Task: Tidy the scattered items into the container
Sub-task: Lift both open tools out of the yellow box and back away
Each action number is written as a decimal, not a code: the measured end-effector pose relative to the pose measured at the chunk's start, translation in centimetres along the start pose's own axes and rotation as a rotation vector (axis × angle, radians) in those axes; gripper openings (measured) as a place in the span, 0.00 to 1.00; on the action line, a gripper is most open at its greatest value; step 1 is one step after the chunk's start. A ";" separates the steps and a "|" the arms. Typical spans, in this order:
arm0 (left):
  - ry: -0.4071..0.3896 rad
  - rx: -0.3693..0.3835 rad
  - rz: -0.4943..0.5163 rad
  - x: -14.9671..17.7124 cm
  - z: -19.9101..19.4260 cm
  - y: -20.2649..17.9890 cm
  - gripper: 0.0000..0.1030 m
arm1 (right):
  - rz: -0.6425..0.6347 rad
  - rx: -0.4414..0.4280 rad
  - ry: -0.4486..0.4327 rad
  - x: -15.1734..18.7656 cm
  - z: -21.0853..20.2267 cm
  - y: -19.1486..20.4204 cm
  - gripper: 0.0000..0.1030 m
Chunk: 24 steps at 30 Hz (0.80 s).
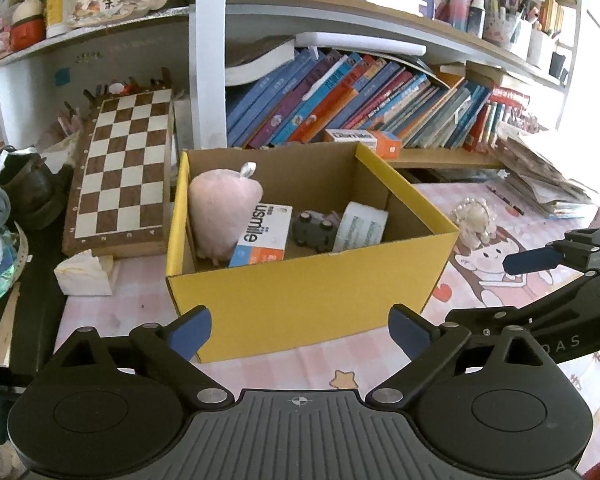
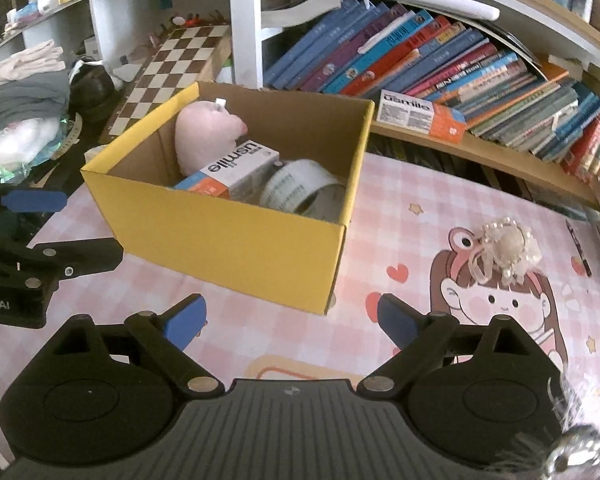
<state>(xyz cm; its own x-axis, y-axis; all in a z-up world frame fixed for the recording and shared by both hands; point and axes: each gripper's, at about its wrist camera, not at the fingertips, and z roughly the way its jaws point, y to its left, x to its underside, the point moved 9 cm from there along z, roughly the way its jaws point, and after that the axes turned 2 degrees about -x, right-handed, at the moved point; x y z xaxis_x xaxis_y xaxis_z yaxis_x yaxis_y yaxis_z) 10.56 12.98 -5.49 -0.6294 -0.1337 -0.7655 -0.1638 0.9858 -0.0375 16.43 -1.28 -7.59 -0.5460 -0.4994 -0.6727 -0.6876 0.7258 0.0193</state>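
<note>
Pink mat (image 2: pixel 380 216), pearl hair clip (image 2: pixel 504 248) right of yellow box (image 2: pixel 236 240)

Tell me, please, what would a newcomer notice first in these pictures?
The yellow box in the middle of the pink patterned table, already holding a pink plush toy, a usmile carton and a roll of tape. Next, the pearly hair ornament lying on the table to the box's right, outside it.

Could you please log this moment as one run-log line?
left gripper open, empty | right gripper open, empty | yellow box holds plush, usmile carton | pearl hair clip outside on mat
</note>
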 end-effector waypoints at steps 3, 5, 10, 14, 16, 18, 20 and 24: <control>0.015 0.005 0.003 0.3 0.1 -0.3 0.98 | 0.021 0.007 0.003 0.6 -0.1 -0.4 0.91; 0.028 0.005 0.004 0.5 0.2 -0.5 0.98 | 0.037 0.009 0.010 1.0 -0.1 -0.7 0.92; 0.055 -0.010 -0.007 1.2 0.5 -1.0 0.99 | 0.066 0.008 0.033 2.2 0.1 -1.3 0.92; 0.066 -0.028 -0.016 1.4 0.7 -1.6 0.99 | 0.073 0.004 0.038 2.9 0.1 -2.1 0.93; 0.071 -0.037 -0.021 1.6 0.7 -1.9 0.99 | 0.075 0.002 0.040 3.1 0.2 -2.6 0.97; 0.074 -0.044 -0.023 1.7 0.8 -2.5 0.99 | 0.075 0.003 0.049 3.4 0.4 -3.4 0.97; 0.077 -0.051 -0.022 1.8 0.9 -3.2 0.99 | 0.077 0.002 0.062 3.7 0.6 -4.0 0.97; 0.082 -0.072 -0.029 2.2 1.3 -4.7 0.99 | 0.064 -0.009 0.059 3.9 0.4 -5.3 0.97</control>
<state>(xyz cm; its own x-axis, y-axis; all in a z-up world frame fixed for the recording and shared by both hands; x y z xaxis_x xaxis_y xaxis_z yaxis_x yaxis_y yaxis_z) 10.92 8.22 -7.79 -0.6827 -0.1733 -0.7098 -0.2353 0.9719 -0.0109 18.19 -6.87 -10.62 -0.6160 -0.4794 -0.6251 -0.6547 0.7528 0.0679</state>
